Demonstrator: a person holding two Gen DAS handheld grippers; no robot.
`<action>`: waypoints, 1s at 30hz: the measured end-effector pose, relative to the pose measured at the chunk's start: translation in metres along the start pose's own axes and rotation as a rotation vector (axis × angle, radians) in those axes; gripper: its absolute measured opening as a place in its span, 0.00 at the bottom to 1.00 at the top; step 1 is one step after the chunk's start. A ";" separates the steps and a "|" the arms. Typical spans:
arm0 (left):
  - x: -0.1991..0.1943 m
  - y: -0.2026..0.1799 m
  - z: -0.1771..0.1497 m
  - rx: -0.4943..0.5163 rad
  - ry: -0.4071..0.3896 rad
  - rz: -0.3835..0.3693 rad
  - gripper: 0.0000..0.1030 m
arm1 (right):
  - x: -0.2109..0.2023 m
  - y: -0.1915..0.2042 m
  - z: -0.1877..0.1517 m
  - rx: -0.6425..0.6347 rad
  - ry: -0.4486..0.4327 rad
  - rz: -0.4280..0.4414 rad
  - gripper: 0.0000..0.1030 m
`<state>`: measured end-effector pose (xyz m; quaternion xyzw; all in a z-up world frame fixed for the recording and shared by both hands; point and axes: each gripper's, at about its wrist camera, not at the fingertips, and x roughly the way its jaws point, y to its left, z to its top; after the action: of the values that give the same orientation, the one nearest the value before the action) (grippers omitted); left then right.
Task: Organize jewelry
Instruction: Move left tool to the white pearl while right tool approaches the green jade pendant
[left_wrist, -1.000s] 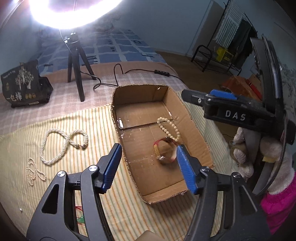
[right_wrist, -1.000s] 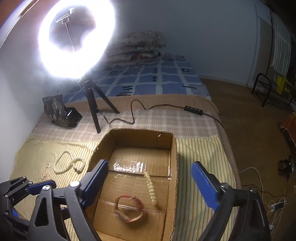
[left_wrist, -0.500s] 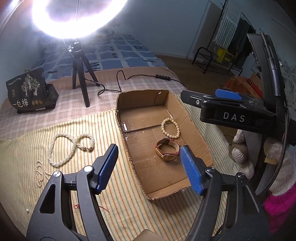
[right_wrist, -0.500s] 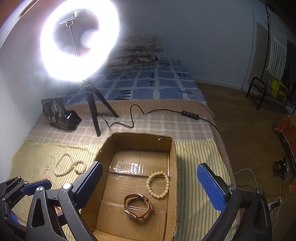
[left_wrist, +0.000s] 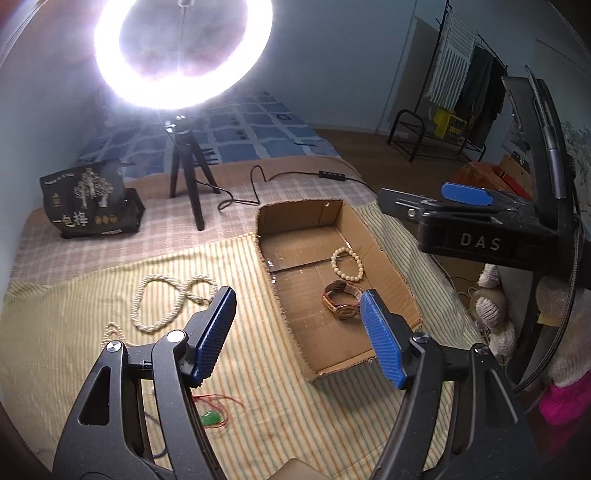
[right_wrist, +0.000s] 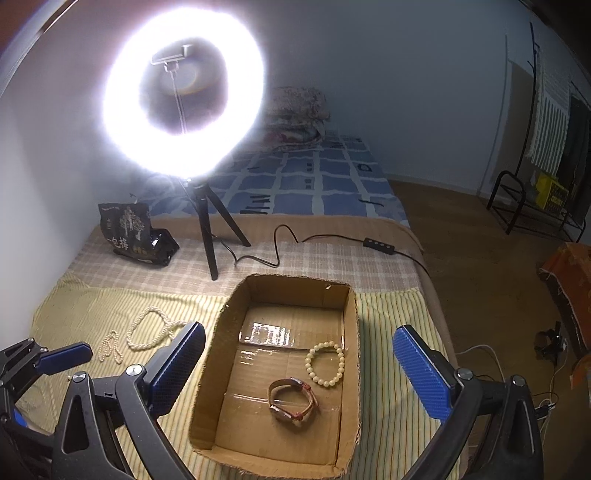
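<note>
An open cardboard box (left_wrist: 384, 243) (right_wrist: 229, 325) lies on the striped cloth. Inside it are a cream bead bracelet (left_wrist: 347, 264) (right_wrist: 325, 364) and a brown-strap watch (left_wrist: 341, 303) (right_wrist: 293, 402). A thick pearl necklace (left_wrist: 168, 302) (right_wrist: 147, 330) and a thin pearl strand (left_wrist: 110, 332) (right_wrist: 110, 347) lie left of the box. A green pendant on red cord (left_wrist: 210, 418) lies near the front. My left gripper (left_wrist: 295, 336) is open and empty above the cloth. My right gripper (right_wrist: 295, 369) is open and empty above the box.
A ring light on a tripod (right_wrist: 207, 236) stands behind the box, with its cable and switch (right_wrist: 376, 244). A black bag (right_wrist: 135, 236) sits at the back left. The bed edge drops to the floor on the right.
Both grippers have pulled back and up from the box. The bead bracelet, hanging a second ago, now lies flat beside the watch.
</note>
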<state>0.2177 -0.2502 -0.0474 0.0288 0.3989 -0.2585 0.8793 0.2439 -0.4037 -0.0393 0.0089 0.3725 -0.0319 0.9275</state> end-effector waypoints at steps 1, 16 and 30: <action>-0.004 0.003 -0.001 -0.003 -0.004 0.003 0.70 | -0.005 0.003 0.000 -0.004 -0.004 -0.001 1.00; -0.076 0.078 -0.014 -0.051 -0.073 0.093 0.70 | -0.052 0.057 -0.012 -0.046 -0.042 0.050 1.00; -0.119 0.199 -0.063 -0.162 -0.058 0.210 0.70 | -0.057 0.118 -0.039 -0.169 -0.030 0.204 1.00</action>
<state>0.2043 -0.0108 -0.0357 -0.0083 0.3879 -0.1328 0.9120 0.1840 -0.2810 -0.0291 -0.0319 0.3569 0.0938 0.9289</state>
